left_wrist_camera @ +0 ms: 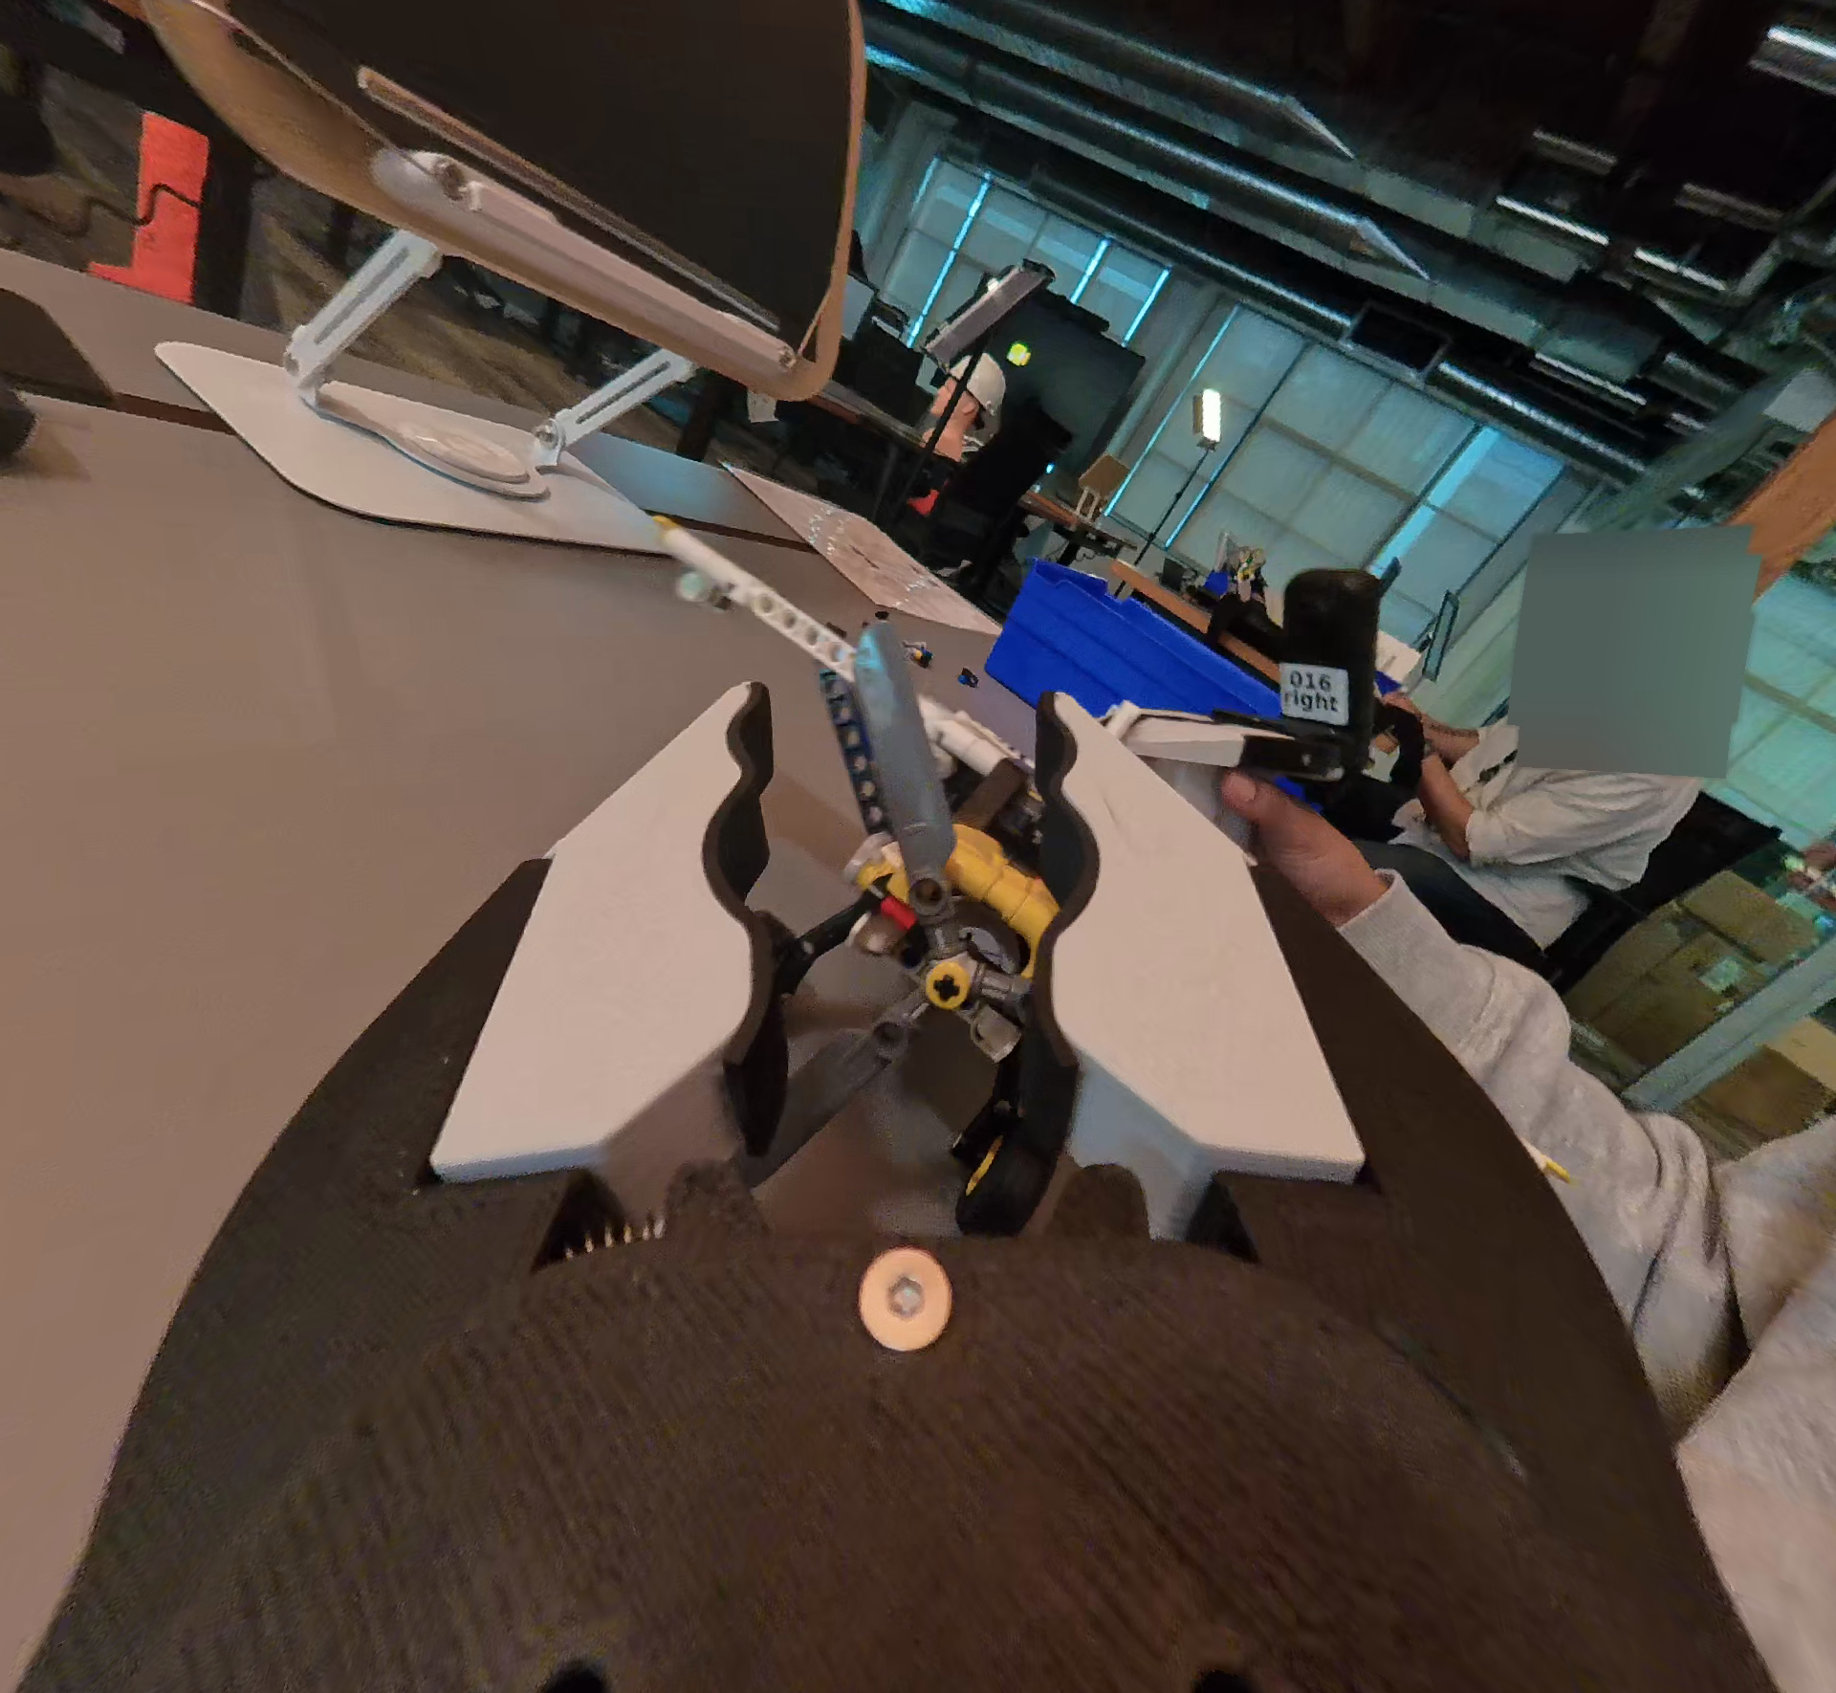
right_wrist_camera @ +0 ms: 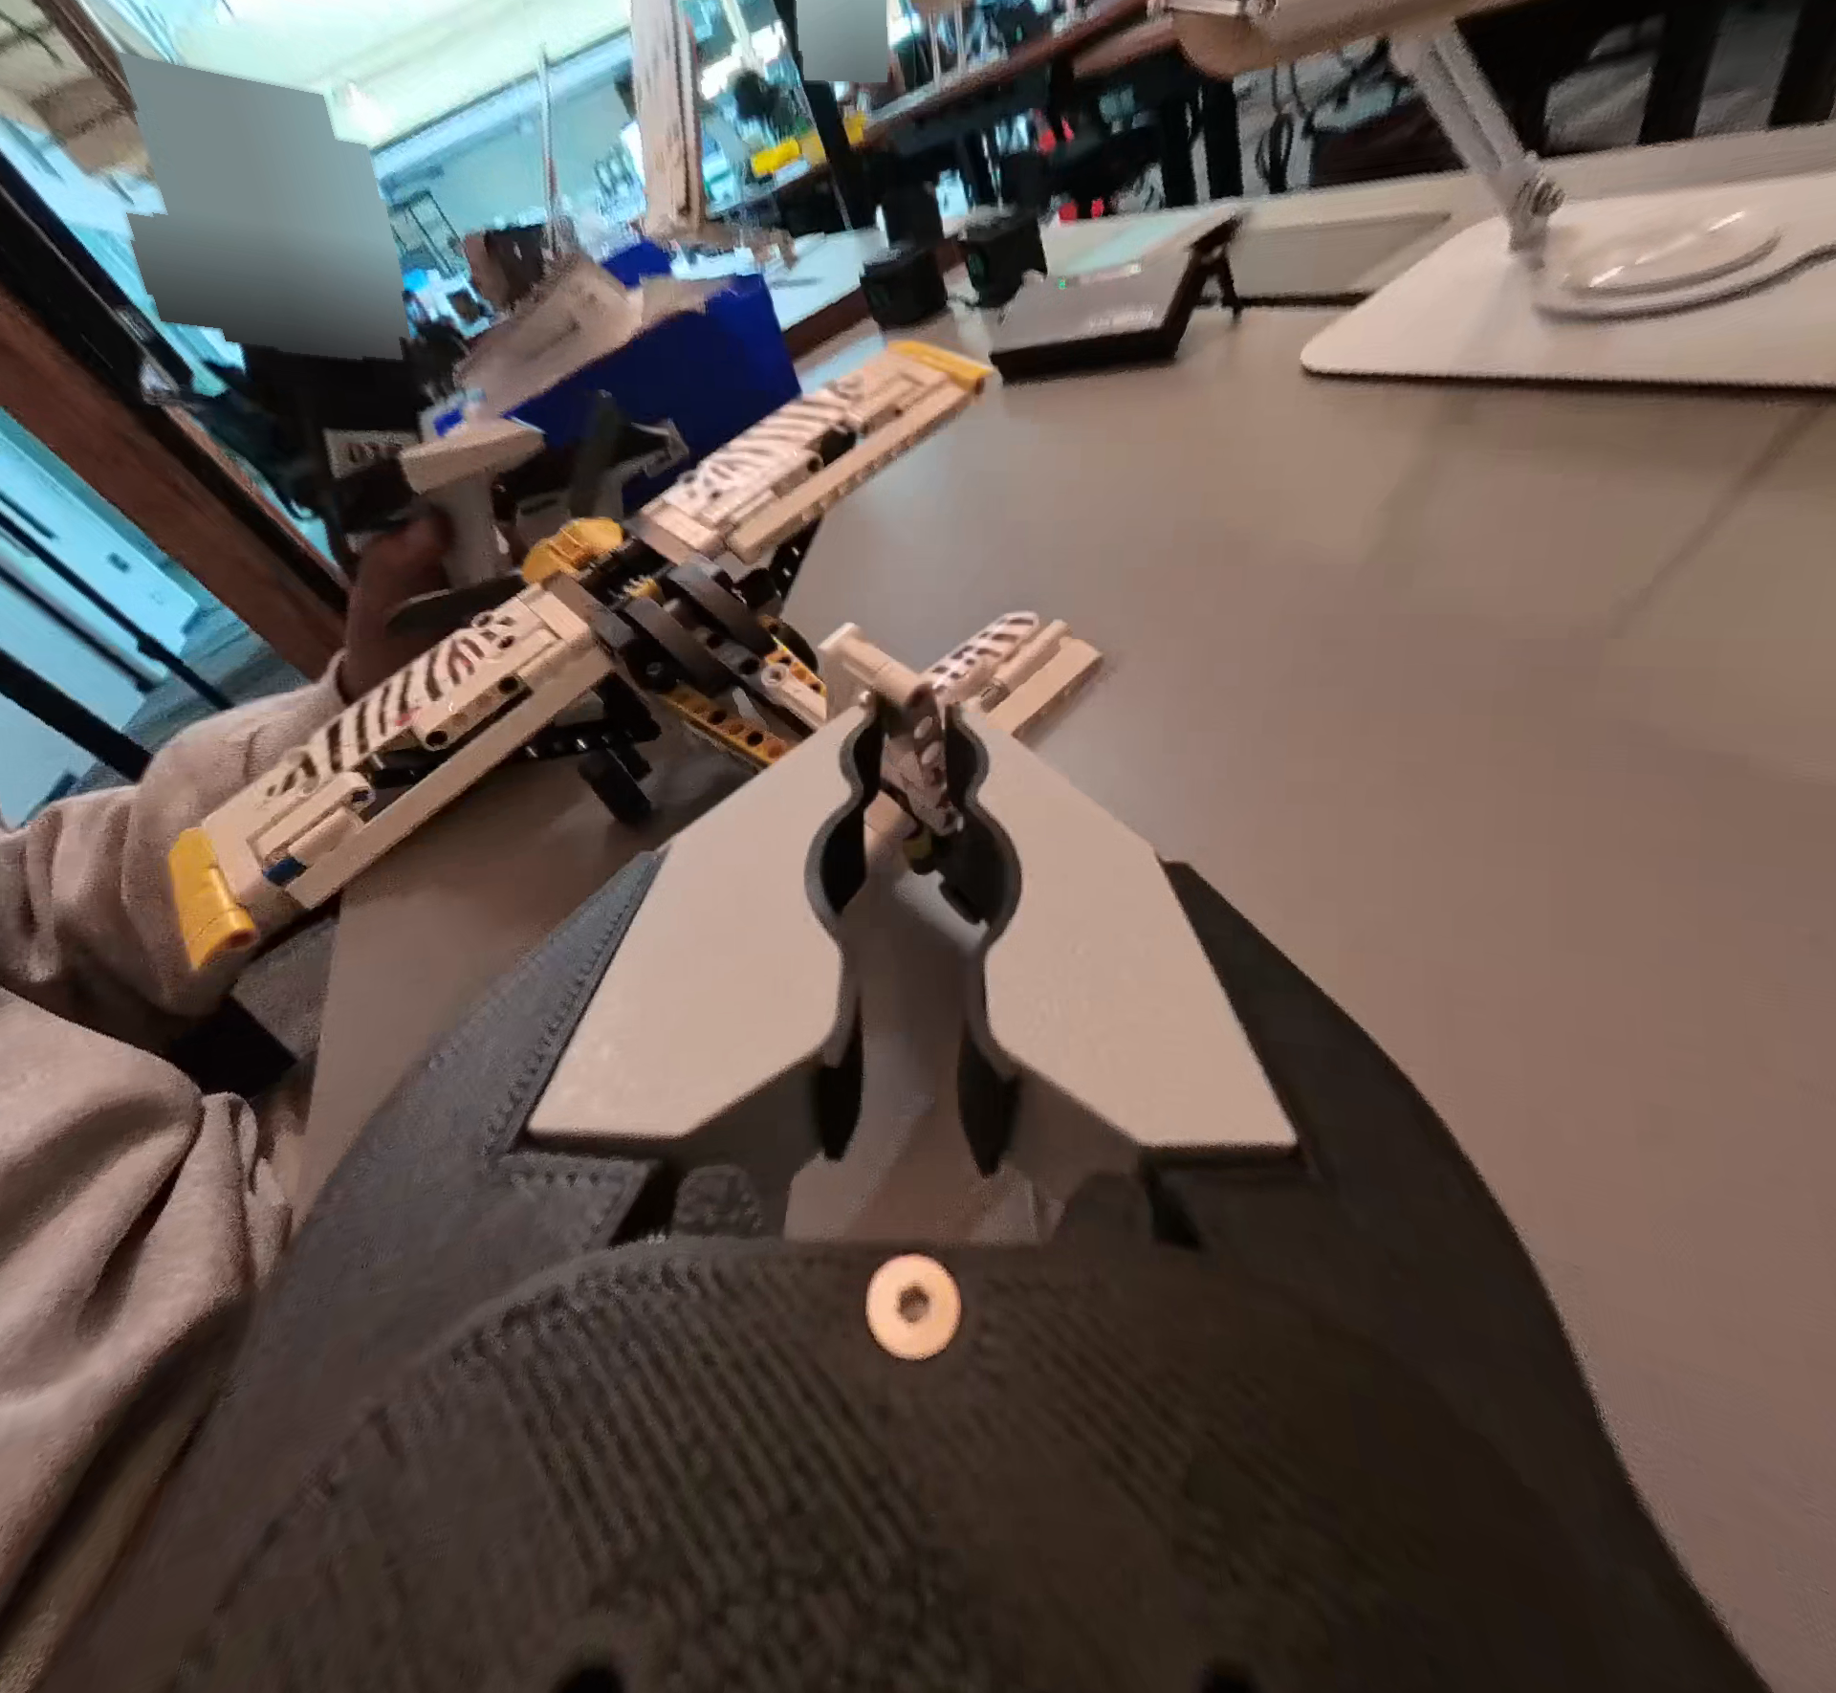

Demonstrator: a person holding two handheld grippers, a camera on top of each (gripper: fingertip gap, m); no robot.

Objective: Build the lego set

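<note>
A white lego plane with black stripes and yellow wing tips stands on the grey table. My right gripper is shut on its white tail fin. In the left wrist view the plane's yellow nose and its grey propeller sit between the fingers of my left gripper. Its jaws stand wide apart; the right pad lies against the nose. A black wheel shows low between the fingers. The right gripper shows behind the plane.
A dark tablet on a white stand rises at the back left. A blue bin, a paper sheet and small loose pieces lie beyond the plane. A dark flat box sits near the stand base. Some 20 centimetres of space lies between my two pairs of fingers.
</note>
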